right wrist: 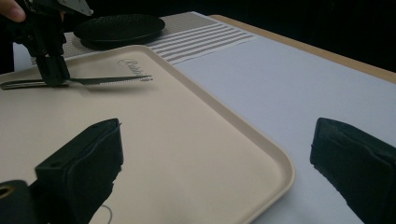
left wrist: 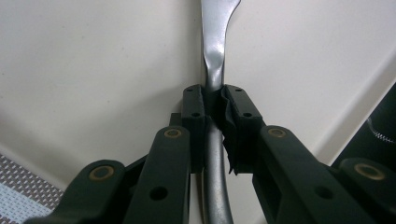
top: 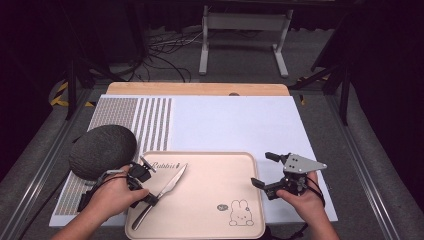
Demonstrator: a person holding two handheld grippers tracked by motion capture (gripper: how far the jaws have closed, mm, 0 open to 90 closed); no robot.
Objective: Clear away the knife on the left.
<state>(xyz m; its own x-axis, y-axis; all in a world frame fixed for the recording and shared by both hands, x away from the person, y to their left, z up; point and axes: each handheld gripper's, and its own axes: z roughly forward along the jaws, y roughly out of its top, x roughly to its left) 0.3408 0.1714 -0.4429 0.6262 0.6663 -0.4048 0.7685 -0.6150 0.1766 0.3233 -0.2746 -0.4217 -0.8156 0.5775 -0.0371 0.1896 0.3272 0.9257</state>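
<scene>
A beige tray (top: 215, 172) with a rabbit drawing lies at the front of the table. On its left part a metal table knife (top: 173, 183) points to the far right. My left gripper (top: 150, 198) is shut on the knife's handle, and the knife (left wrist: 214, 42) runs out between the jaws over the tray. In the right gripper view the serrated knife (right wrist: 109, 80) sits just over the tray (right wrist: 210, 135), held by the left gripper (right wrist: 53, 74). My right gripper (top: 263, 169) stands open with nothing between its fingers, straddling the tray's right rim.
A dark grey textured round object (top: 102, 150) rests left of the tray on a striped woven mat (top: 150, 120). A white sheet (top: 235, 122) covers the table beyond the tray. Cables and a white stand lie on the floor behind.
</scene>
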